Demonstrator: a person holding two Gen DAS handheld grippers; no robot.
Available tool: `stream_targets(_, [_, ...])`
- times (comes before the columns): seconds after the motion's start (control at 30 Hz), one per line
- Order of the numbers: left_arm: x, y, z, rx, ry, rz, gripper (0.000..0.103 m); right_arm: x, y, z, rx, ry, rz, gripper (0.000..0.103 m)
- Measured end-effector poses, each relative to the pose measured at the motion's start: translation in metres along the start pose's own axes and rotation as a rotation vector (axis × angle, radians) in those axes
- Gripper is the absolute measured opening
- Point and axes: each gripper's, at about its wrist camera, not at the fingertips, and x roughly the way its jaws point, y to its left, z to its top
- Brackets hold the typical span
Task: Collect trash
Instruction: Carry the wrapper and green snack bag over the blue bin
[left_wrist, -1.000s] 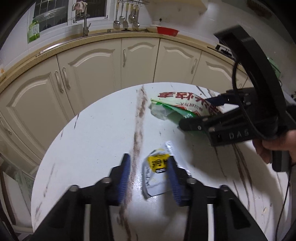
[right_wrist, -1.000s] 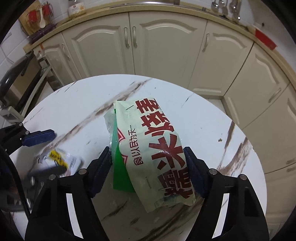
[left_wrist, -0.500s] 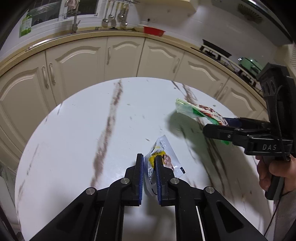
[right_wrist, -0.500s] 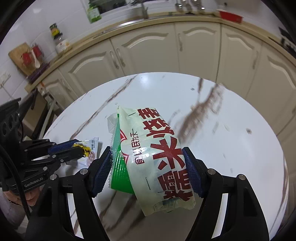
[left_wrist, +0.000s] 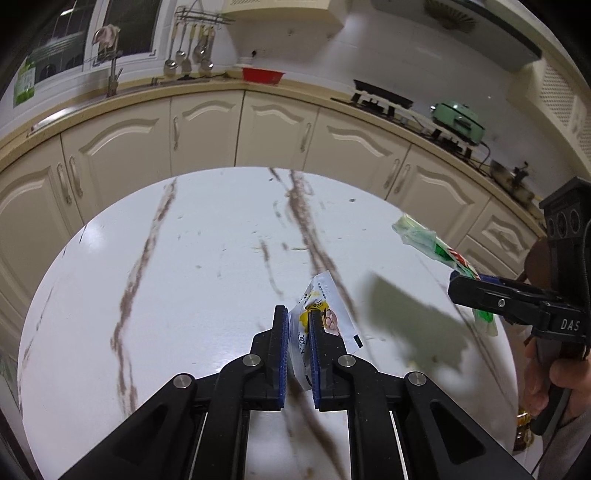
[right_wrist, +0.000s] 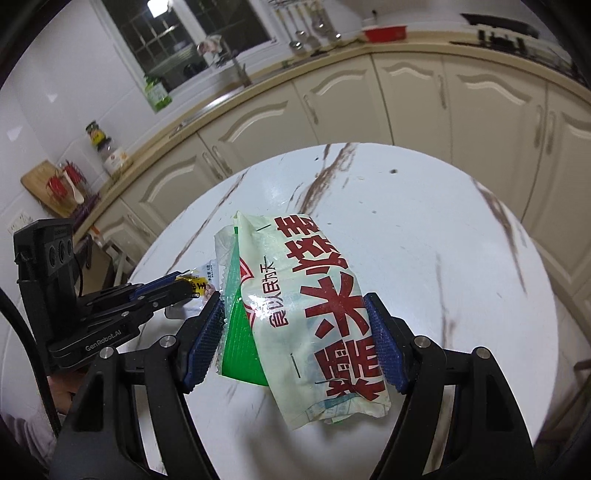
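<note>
My left gripper is shut on a small white and yellow snack wrapper, lifted just above the round white marble table. In the right wrist view that wrapper pokes out of the left gripper at the left. My right gripper is shut on a large pale green bag with red characters, held above the table with a pad pressed on each side. In the left wrist view the bag and the right gripper hang at the right edge, casting a shadow on the table.
Cream kitchen cabinets curve around behind the table. On the counter stand a red bowl, a stove and a green appliance. A person's hand holds the right gripper's handle. Jars stand by a window.
My left gripper closed on the small wrapper and lifted it off the table. My right gripper carried the big bag up and to the right, away from the table's middle.
</note>
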Motion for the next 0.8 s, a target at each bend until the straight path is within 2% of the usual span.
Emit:
stream_targets(0.27, [-0.039,-0.060,-0.007,0.091,-0.077,-0.038,0.006,-0.079,-0.019,-0.024,0.079,-0.138,-0.051,0.071])
stream_targets(0.47, [-0.062,-0.120,-0.011,0.187,-0.119,-0.110,0.006,-0.148,-0.032,-0.043,0.100,-0.244,-0.167,0.071])
stream_targets(0.5, [-0.062,-0.130,-0.012,0.202,-0.120,-0.124,0.006,-0.161,-0.037,-0.048,0.107,-0.260,-0.209,0.071])
stream_targets(0.8, [-0.042,-0.249,-0.032,0.341,-0.077,-0.260,0.006,-0.239,-0.090,-0.090,0.248,-0.328,-0.378,0.071])
